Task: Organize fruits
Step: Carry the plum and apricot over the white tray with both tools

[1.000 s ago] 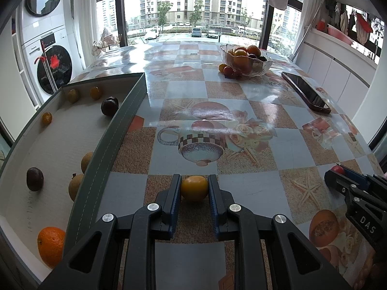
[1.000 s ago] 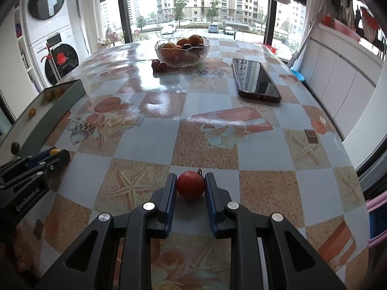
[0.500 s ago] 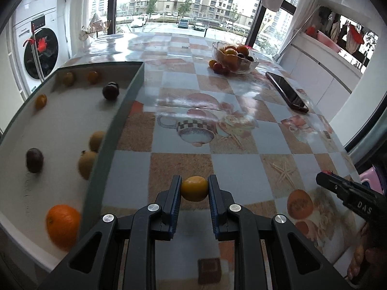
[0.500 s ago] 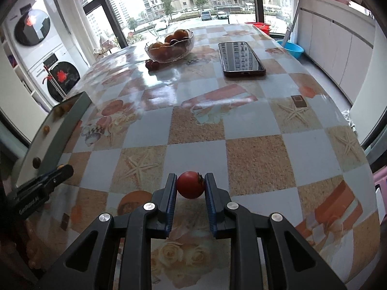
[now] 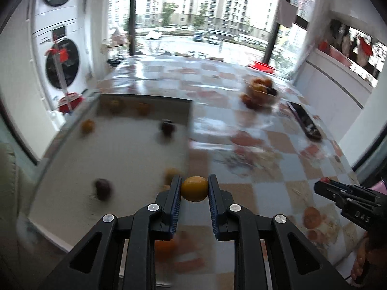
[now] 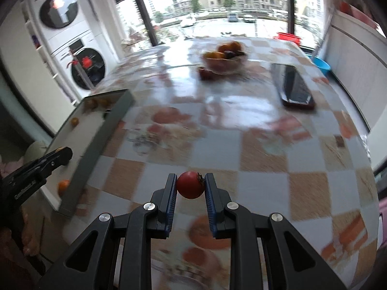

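Note:
My left gripper (image 5: 194,188) is shut on a small yellow fruit (image 5: 194,189) and holds it in the air over the right wall of the grey tray (image 5: 121,159). The tray holds several fruits, among them a dark plum (image 5: 102,188) and an orange (image 5: 164,246). My right gripper (image 6: 190,185) is shut on a red cherry tomato (image 6: 190,185), raised above the checked tablecloth. The left gripper also shows in the right wrist view (image 6: 58,155), over the tray (image 6: 96,140). The right gripper shows at the right edge of the left wrist view (image 5: 324,186).
A glass bowl of fruit (image 6: 225,59) stands at the far side of the table, with small red fruits (image 6: 205,71) beside it. A black phone (image 6: 292,85) lies at the far right. Washing machines (image 6: 82,65) stand beyond the table's left edge.
Both grippers have lifted with their fruits. The left one has swung left, so it is now over the tray's right wall. The views are blurred by motion.

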`<state>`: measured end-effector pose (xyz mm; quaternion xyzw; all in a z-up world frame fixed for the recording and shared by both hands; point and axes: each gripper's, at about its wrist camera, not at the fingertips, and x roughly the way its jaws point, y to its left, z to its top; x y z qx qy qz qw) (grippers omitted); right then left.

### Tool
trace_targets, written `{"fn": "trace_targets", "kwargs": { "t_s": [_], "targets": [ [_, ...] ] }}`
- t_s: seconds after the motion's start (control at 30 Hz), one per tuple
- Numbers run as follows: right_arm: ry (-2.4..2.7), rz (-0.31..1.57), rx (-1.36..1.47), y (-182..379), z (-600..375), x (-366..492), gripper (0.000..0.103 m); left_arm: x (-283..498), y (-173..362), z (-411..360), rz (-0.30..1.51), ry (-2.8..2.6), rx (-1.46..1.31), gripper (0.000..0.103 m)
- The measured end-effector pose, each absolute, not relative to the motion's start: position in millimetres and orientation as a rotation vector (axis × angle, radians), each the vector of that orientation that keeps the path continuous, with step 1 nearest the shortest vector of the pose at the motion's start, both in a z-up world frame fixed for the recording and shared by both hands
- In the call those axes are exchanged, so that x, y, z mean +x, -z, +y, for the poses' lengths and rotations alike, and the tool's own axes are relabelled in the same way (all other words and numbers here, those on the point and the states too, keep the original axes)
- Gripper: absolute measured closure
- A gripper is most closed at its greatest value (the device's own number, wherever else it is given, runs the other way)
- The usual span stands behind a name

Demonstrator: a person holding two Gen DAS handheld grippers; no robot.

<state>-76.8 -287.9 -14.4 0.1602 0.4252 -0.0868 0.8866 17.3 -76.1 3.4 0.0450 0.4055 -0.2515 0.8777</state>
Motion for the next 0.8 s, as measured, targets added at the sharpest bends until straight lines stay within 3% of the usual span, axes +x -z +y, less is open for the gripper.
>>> {"fn": "trace_targets", "kwargs": {
  "t_s": [0.8],
  "targets": [
    [-0.164,0.970,0.146,0,-135,51,0.078,70,33,2,0.924,0.302,0.106,0.080]
  ]
}}
